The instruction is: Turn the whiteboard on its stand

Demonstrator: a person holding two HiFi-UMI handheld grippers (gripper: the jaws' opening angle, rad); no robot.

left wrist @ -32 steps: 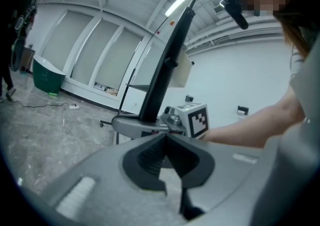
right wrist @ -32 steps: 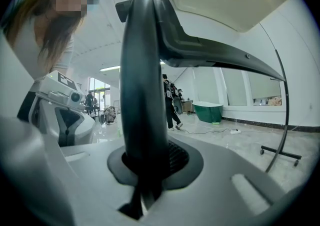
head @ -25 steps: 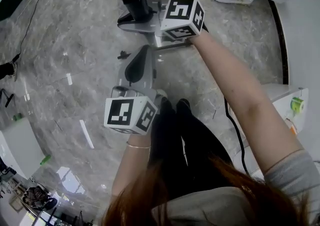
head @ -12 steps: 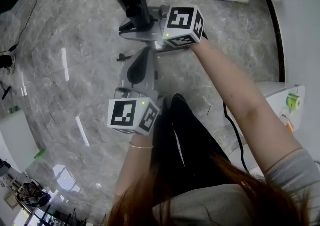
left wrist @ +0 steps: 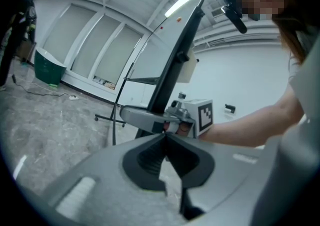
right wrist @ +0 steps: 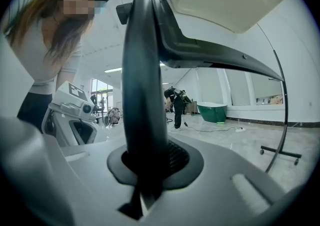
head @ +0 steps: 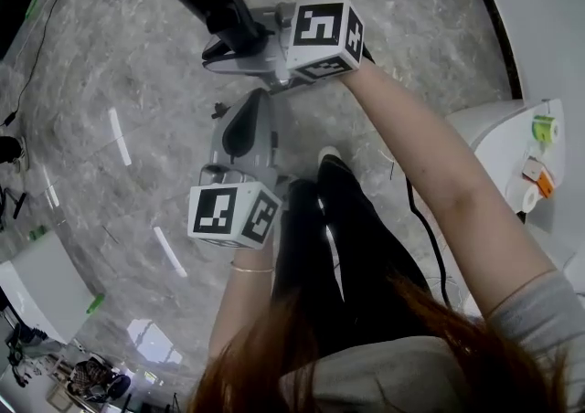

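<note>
Outstretched right hand-held gripper clamps the whiteboard; left hand-held gripper, held nearer, closed empty.

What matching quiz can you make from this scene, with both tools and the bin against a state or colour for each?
Things:
1. right tool
2. left tool
3. bin

States:
A. green
B. jaws together, nothing between them
C. shut on the dark edge of the whiteboard

Pairs: 1-C, 2-B, 3-A
</note>
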